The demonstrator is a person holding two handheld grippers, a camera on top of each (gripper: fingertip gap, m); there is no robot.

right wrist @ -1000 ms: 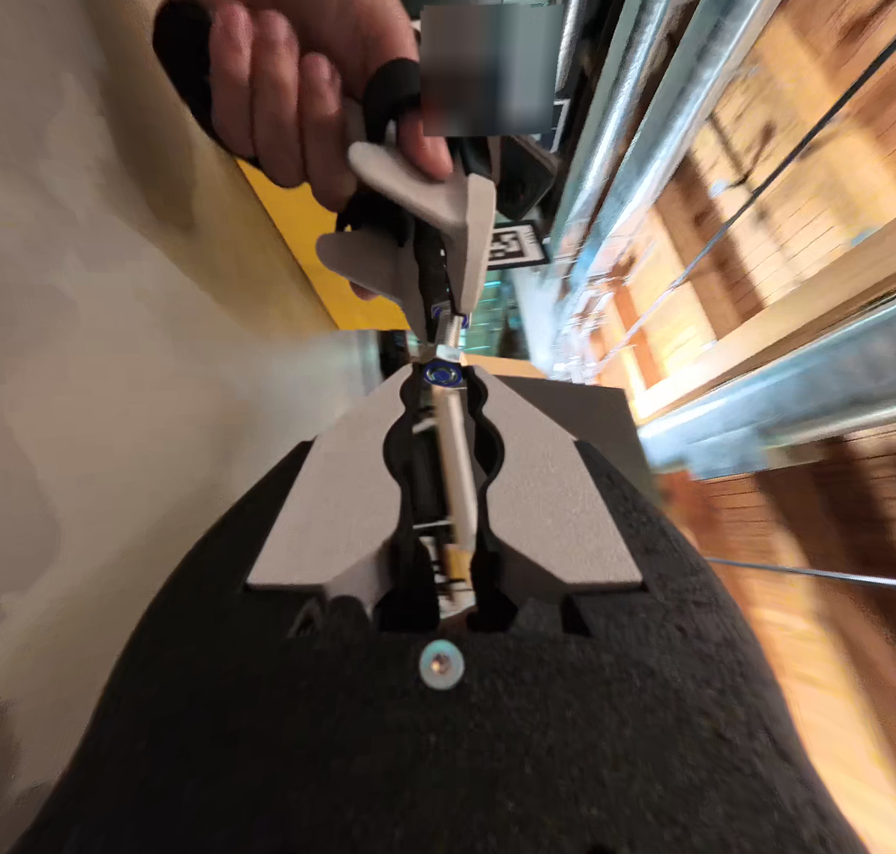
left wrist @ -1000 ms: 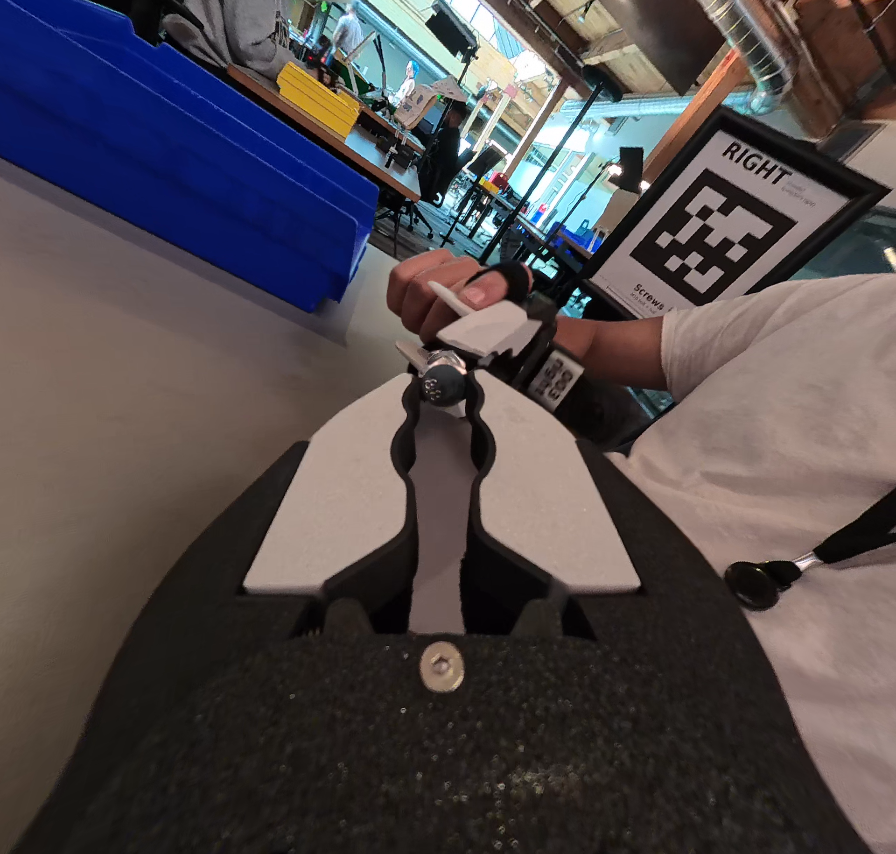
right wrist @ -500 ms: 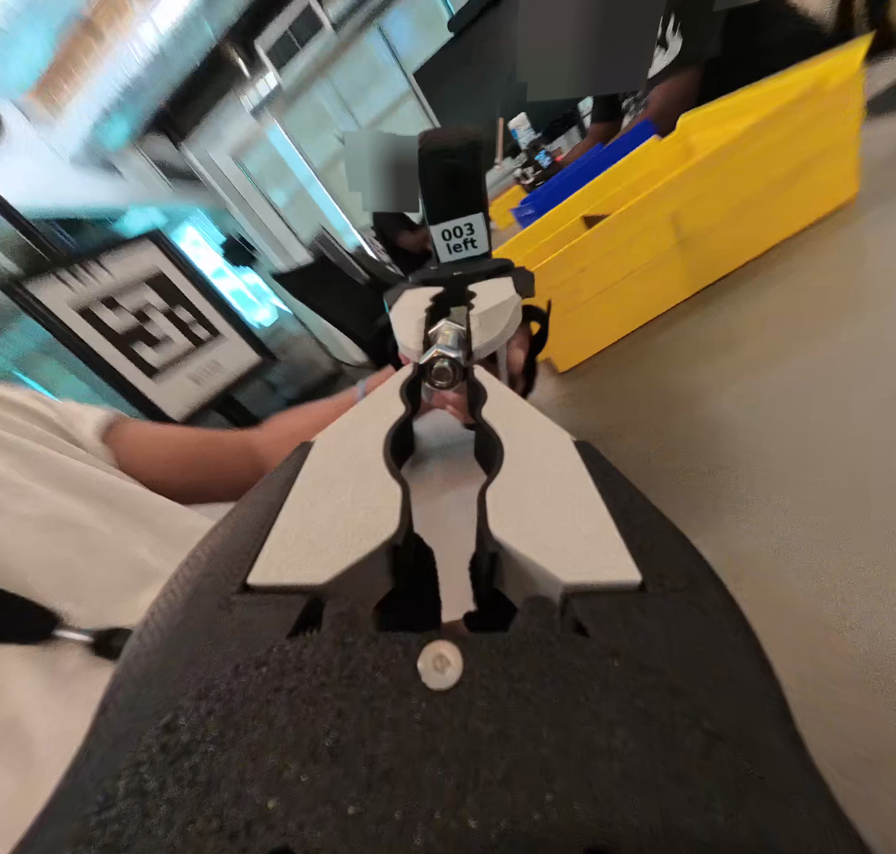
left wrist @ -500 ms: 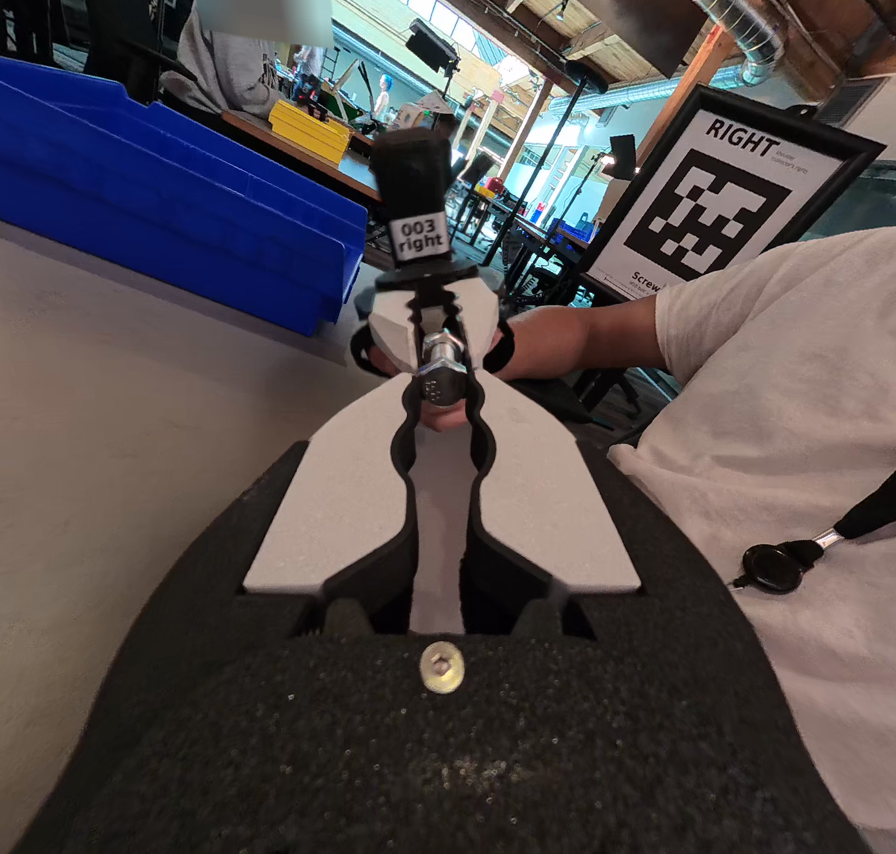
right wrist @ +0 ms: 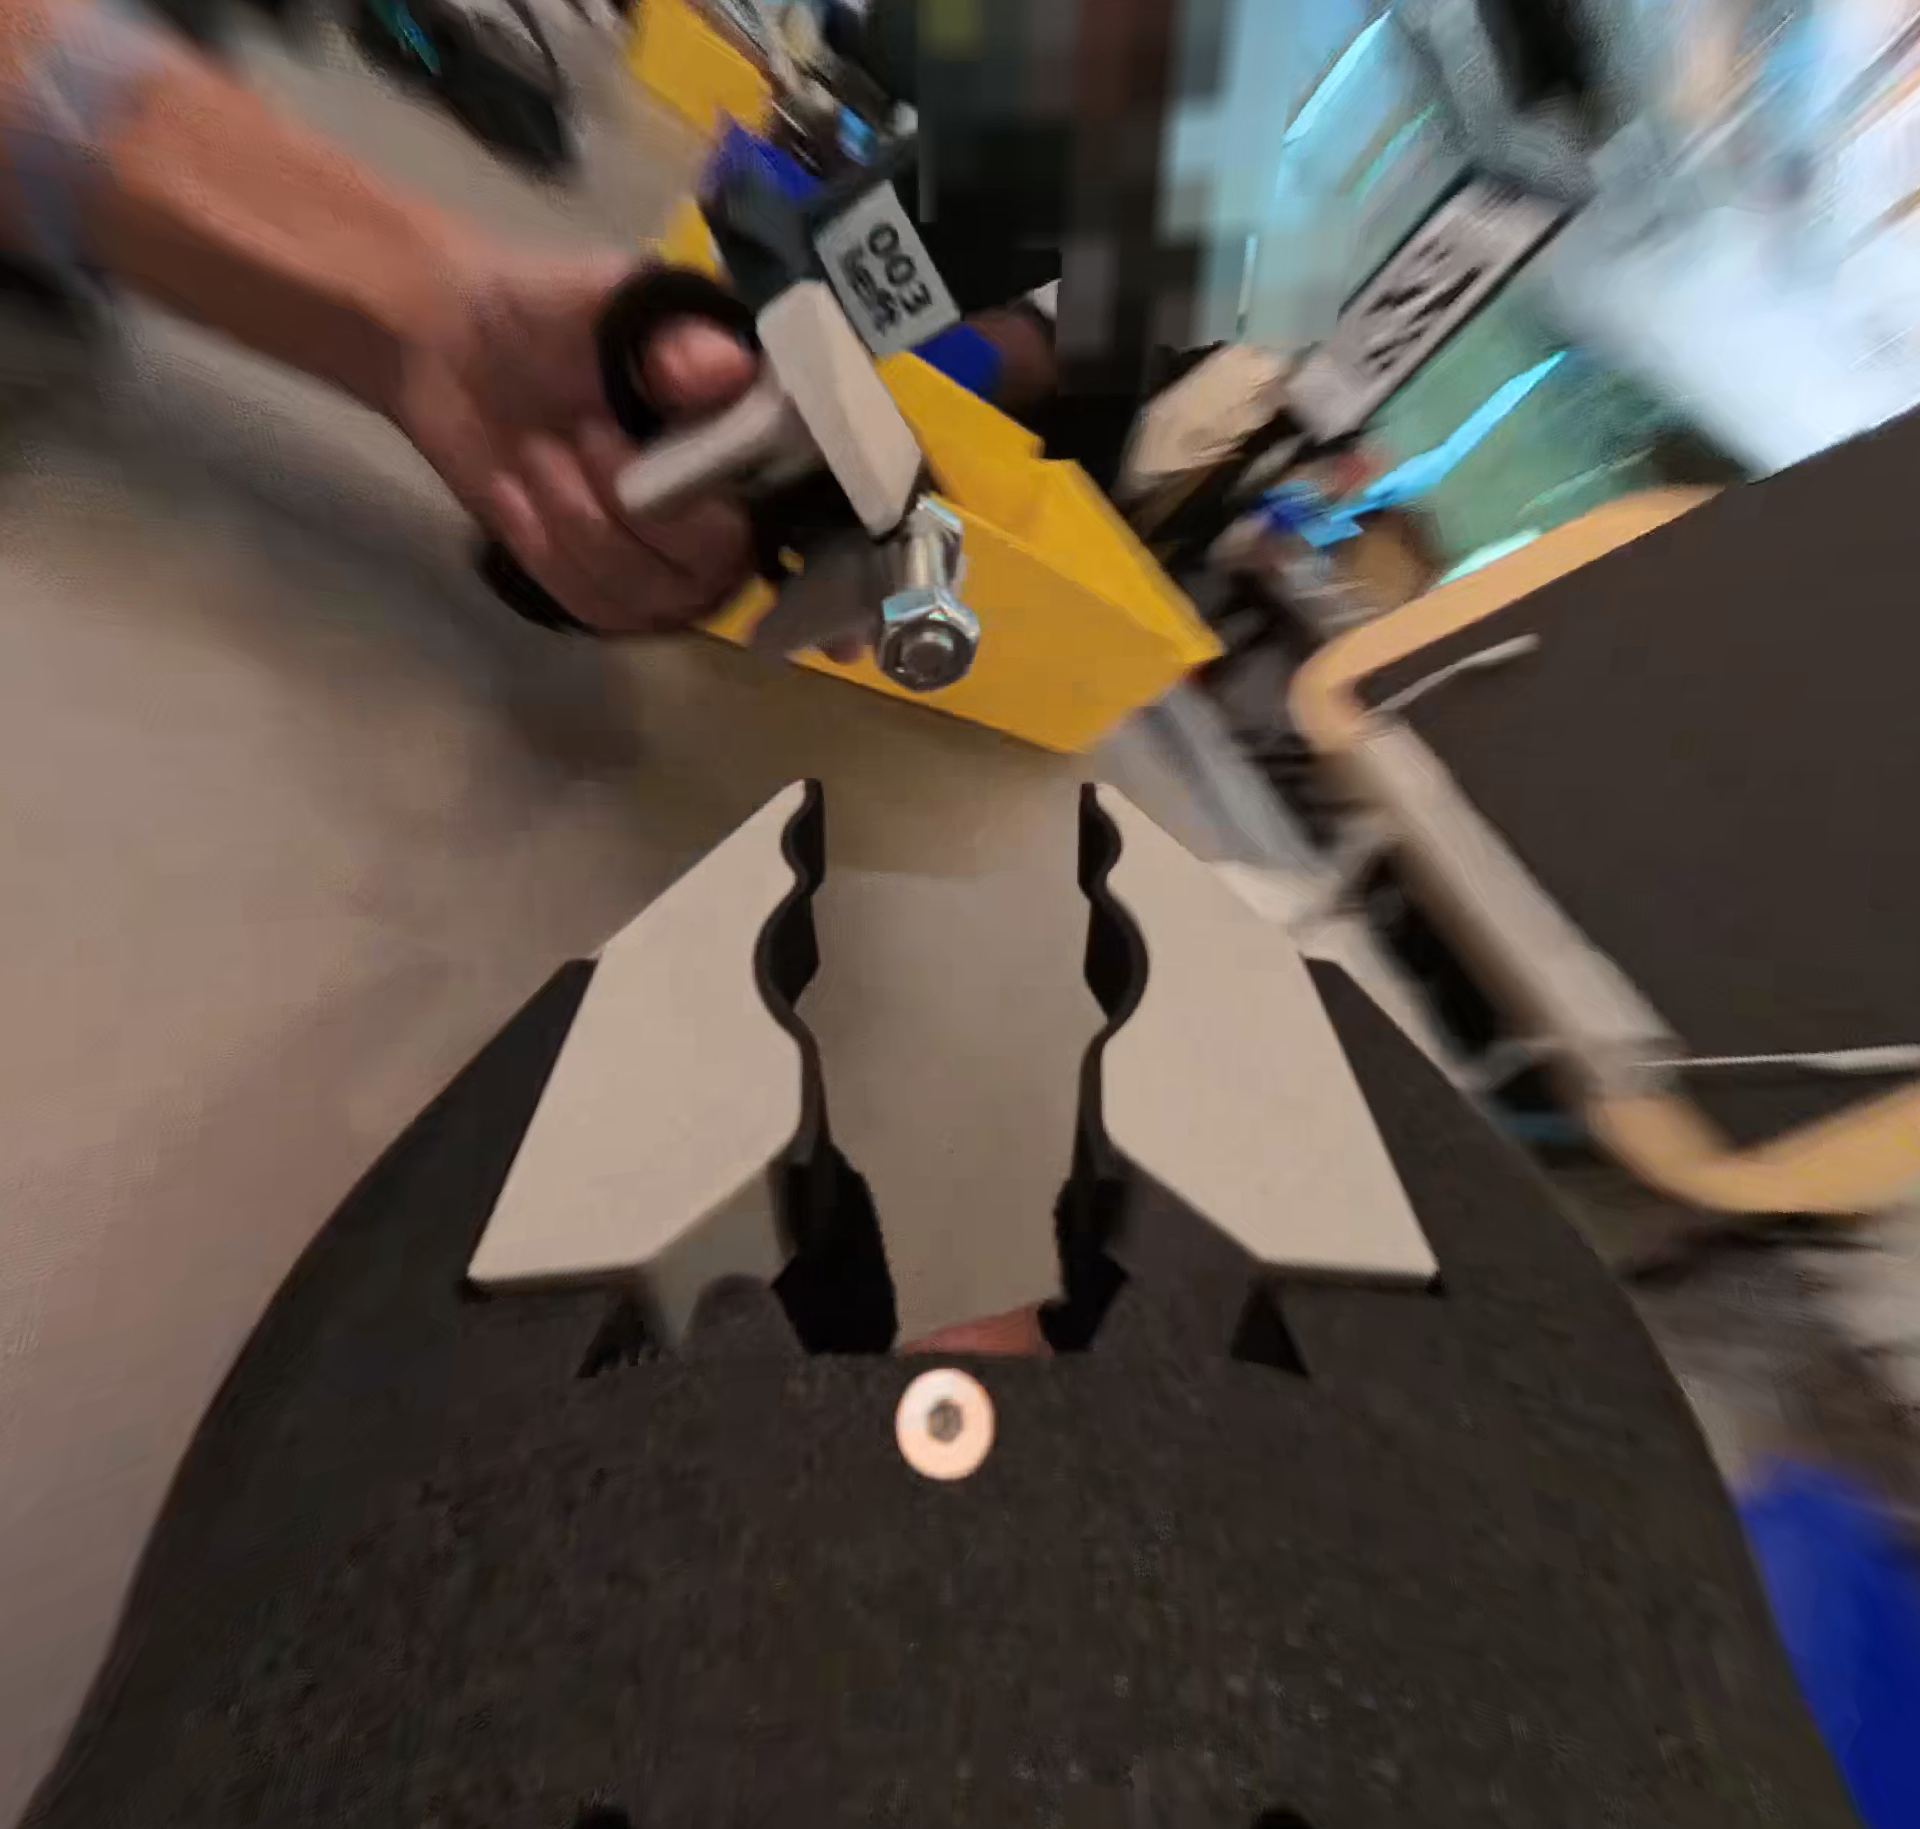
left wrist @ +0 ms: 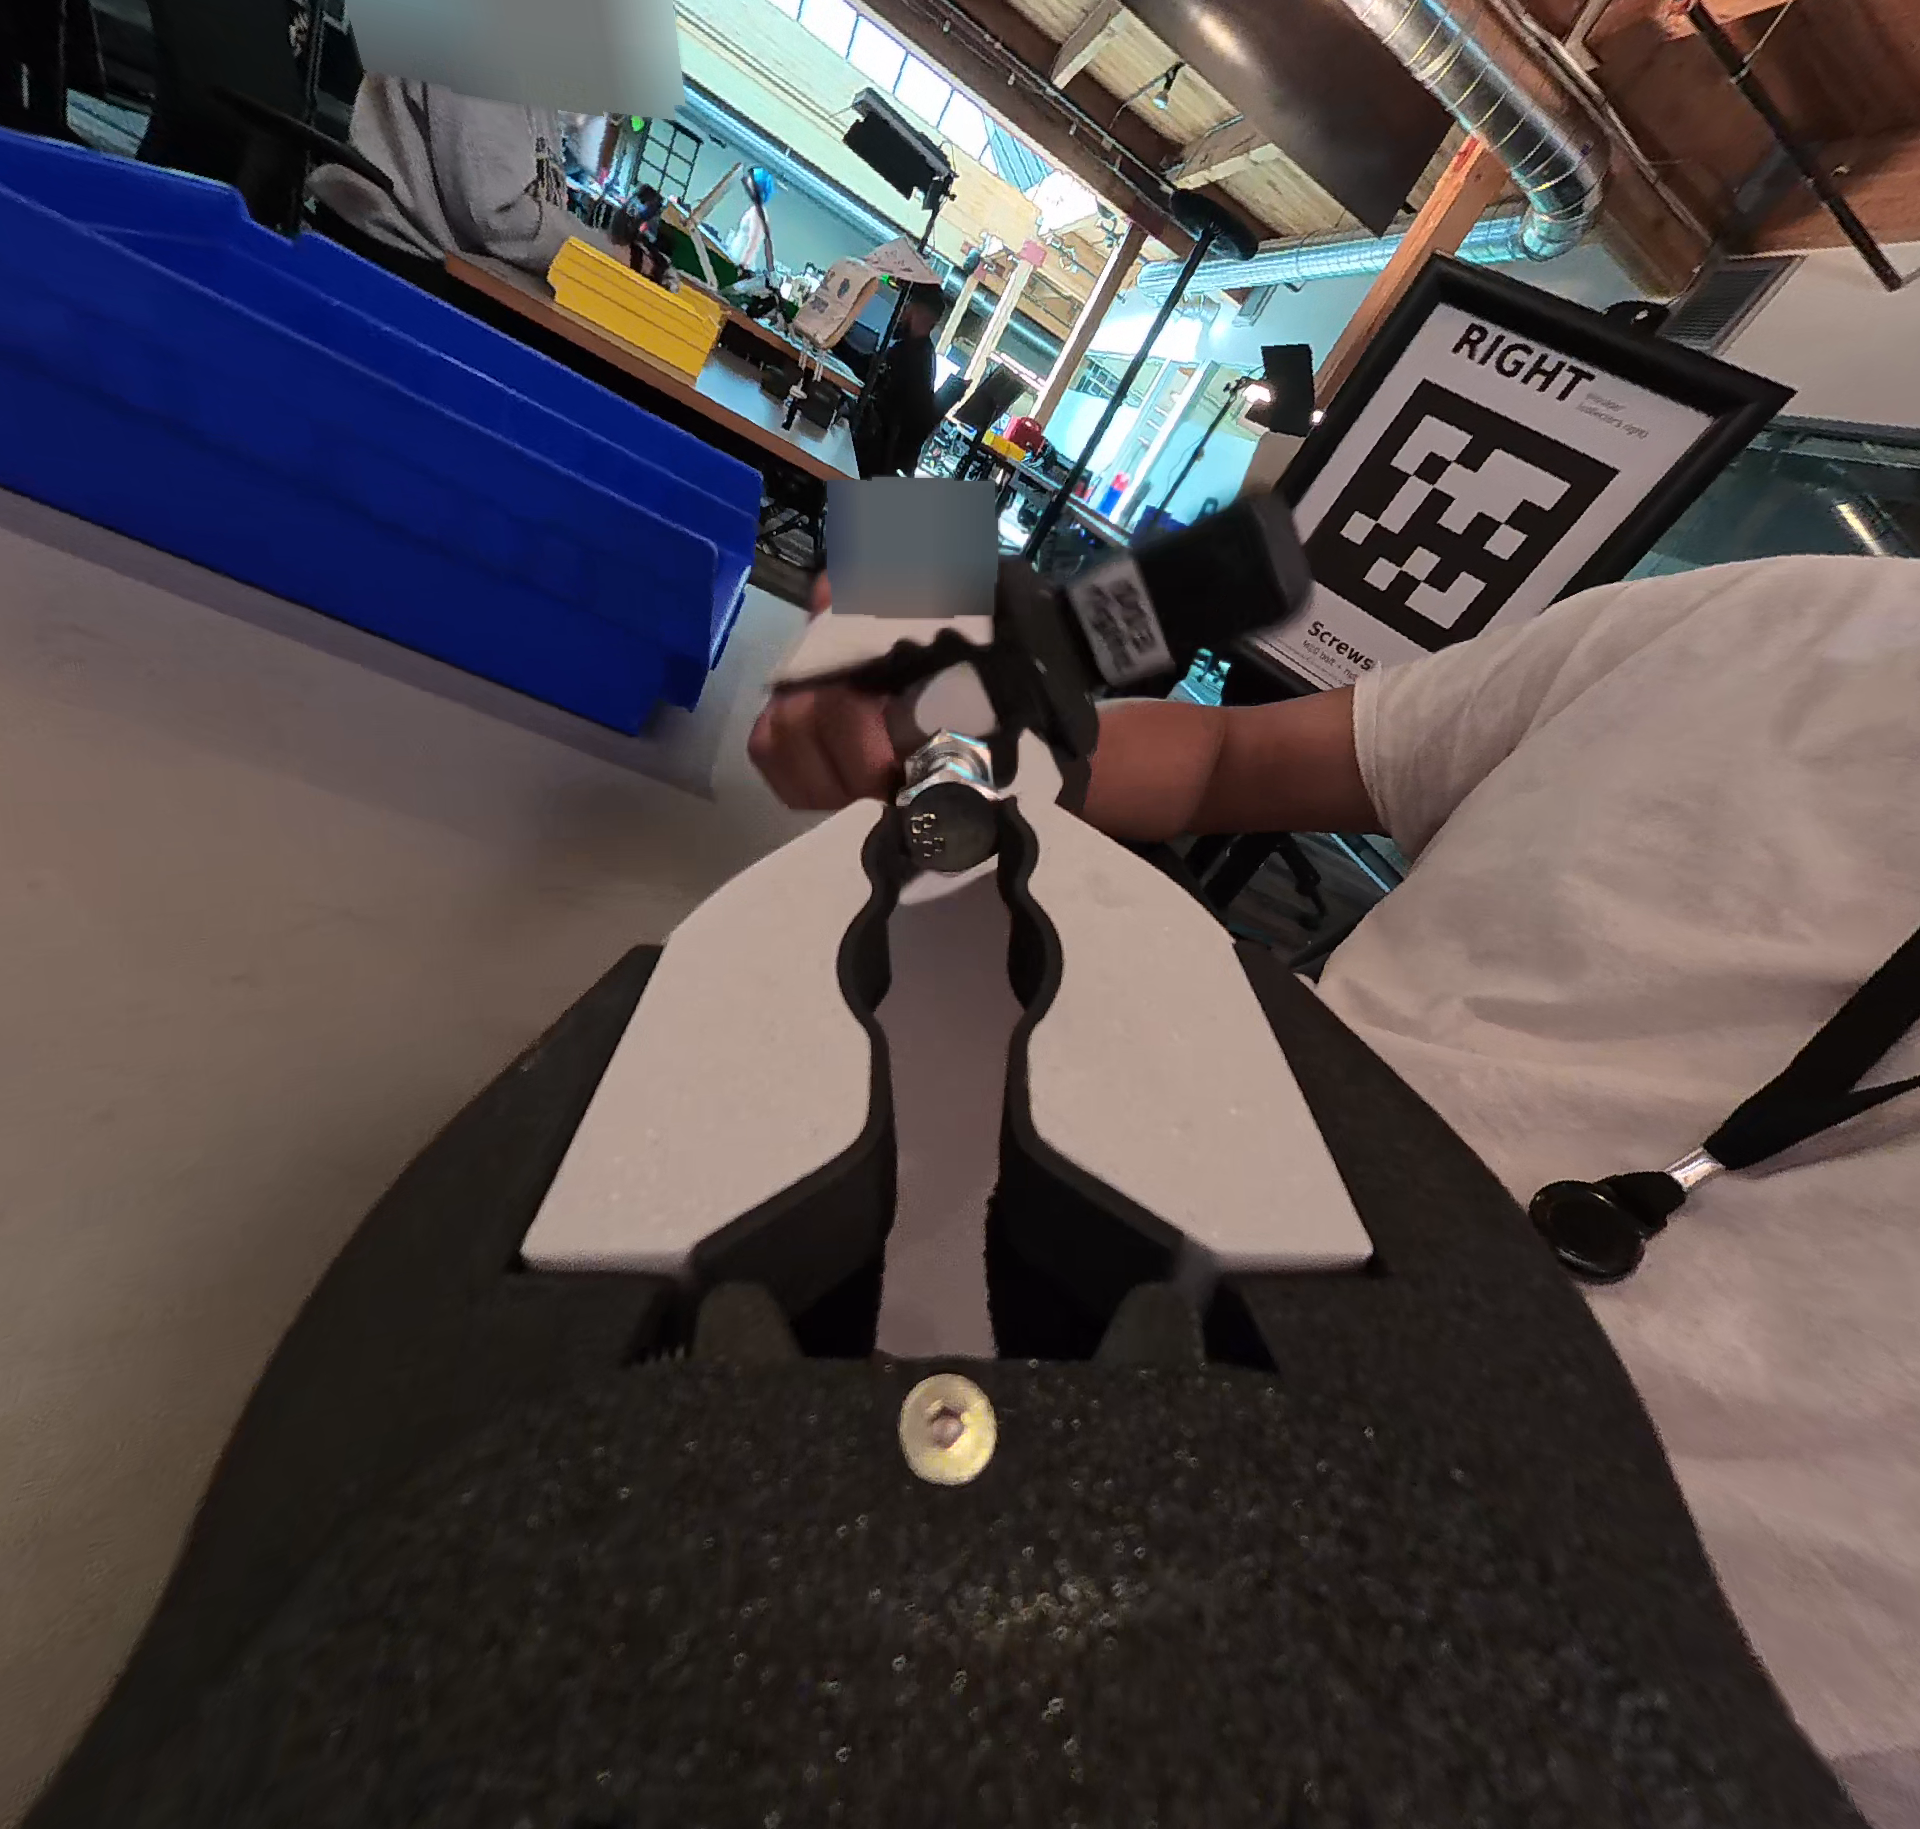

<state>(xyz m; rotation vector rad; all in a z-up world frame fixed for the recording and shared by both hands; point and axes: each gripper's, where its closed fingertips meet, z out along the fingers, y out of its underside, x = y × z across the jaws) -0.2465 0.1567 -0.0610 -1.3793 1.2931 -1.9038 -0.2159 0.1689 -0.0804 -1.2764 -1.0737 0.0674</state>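
In the left wrist view my left gripper [left wrist: 951, 844] is shut on the head of a silver hex bolt [left wrist: 948, 829], with a silver nut [left wrist: 940, 759] threaded on its shank beyond the tips. The right gripper [left wrist: 935, 662] shows just past the bolt, tilted, its fingers apart. In the right wrist view my right gripper [right wrist: 948, 813] is open with nothing between its pads. Ahead of it the left gripper [right wrist: 842, 429] holds the bolt [right wrist: 920, 574], and the nut [right wrist: 928, 641] sits at the bolt's near end, apart from my fingertips.
A blue bin [left wrist: 343, 460] stands on the grey table [left wrist: 260, 948] at the left. A yellow bin [right wrist: 1039, 574] lies behind the bolt. A framed black-and-white marker sign [left wrist: 1486, 491] stands at the right. A person in a white shirt [left wrist: 1662, 896] is close by. The gap from one gripper's tips to the other's is roughly 4 cm.
My right gripper was shut on the nut at the bolt's end; it has opened, let go and drawn back, rolling as it moves. The left gripper keeps its hold on the bolt head.
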